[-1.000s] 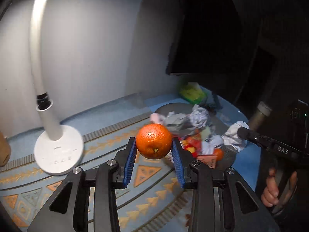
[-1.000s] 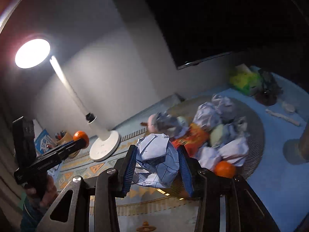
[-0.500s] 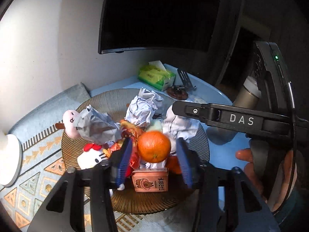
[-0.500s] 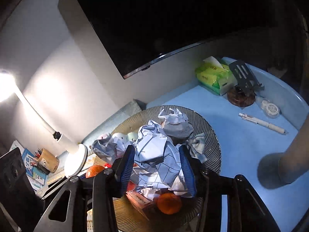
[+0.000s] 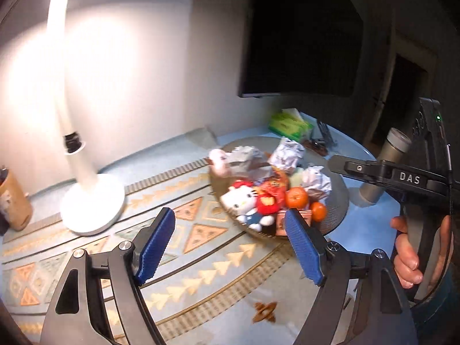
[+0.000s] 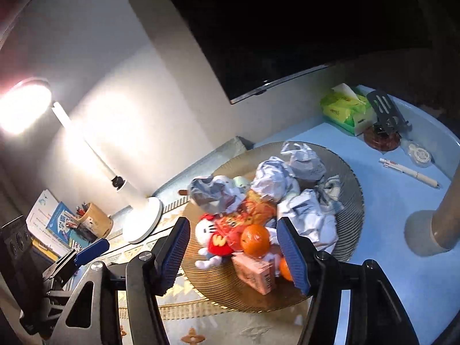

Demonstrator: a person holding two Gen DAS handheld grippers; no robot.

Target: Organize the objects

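**Ana:** Jaws on both grippers have just been opening. On the left gripper [image 5: 230,243] they stand wide with only the patterned mat [image 5: 201,273] showing between them; on the right gripper [image 6: 234,254] they are about half open, framing the pile but pressing on nothing.

**Ben:** So where does everything sit?

**Ana:** Heaped on the round ribbed tray [image 6: 349,189]: an orange [image 6: 255,240] near the front, a crumpled paper ball [image 6: 310,220] just right of it, a white plush cat [image 6: 211,240] on the left, a small pink carton [image 6: 254,271] at the front edge.

**Ben:** How would they handle, do you think?

**Ana:** My guess: the orange is firm, round, fairly smooth, so it wants pads across its widest part or it may roll out. Paper balls look light and crushable; a gentle squeeze through the middle should do. The plush is soft and will give, so take its body, not a limb. The carton is stiff; grip its flat sides.

**Ben:** Risks?

**Ana:** The heap looks loose; nudging one piece could send the orange rolling off the tray.
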